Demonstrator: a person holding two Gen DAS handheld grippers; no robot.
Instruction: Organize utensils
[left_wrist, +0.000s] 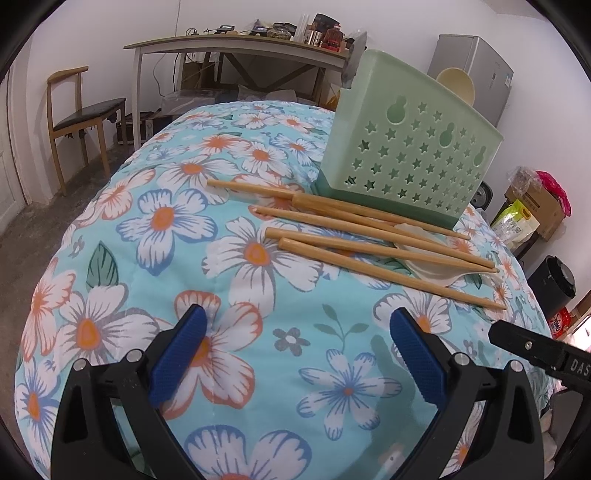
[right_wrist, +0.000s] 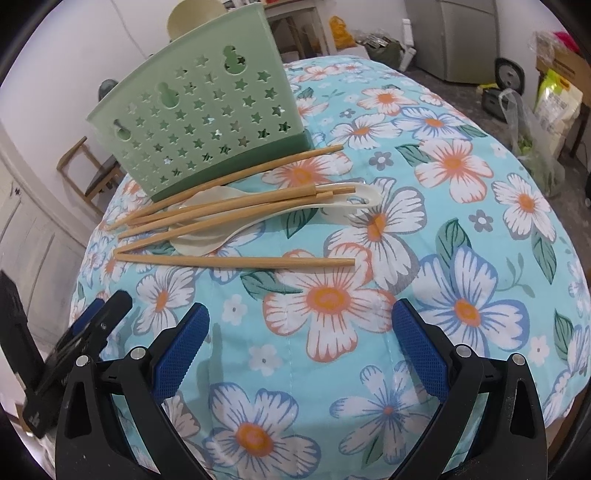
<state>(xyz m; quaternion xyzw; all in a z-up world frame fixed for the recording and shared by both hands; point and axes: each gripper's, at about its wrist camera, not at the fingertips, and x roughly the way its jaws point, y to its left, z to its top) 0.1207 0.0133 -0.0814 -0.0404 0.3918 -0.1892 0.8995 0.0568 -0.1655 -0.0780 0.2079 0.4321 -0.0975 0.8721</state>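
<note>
Fingers: both pairs of blue-padded fingers (left_wrist: 184, 354) are spread wide with nothing between them.
Left gripper (left_wrist: 297, 325): hovers over the near part of the table, aimed at the chopsticks.
Right gripper (right_wrist: 301, 321): hovers beside the left one, facing the same pile from the other side.
Table (left_wrist: 258, 406): covered by a light-blue cloth printed with white, orange and blue flowers.
Utensil holder (left_wrist: 406, 147): pale green plastic with star-shaped holes and a darker green base; it stands upright near the far edge of the table.
Chopsticks (left_wrist: 369, 251): five wooden ones lie loose on the cloth just in front of the holder; the nearest (right_wrist: 236, 261) lies a little apart from the rest.
Spoons (right_wrist: 332, 203): white plastic, lying under the chopsticks and touching them.
Cream bowl-like shape (left_wrist: 456, 83): shows above the holder's rim; whether it is inside or behind, I cannot tell.
</note>
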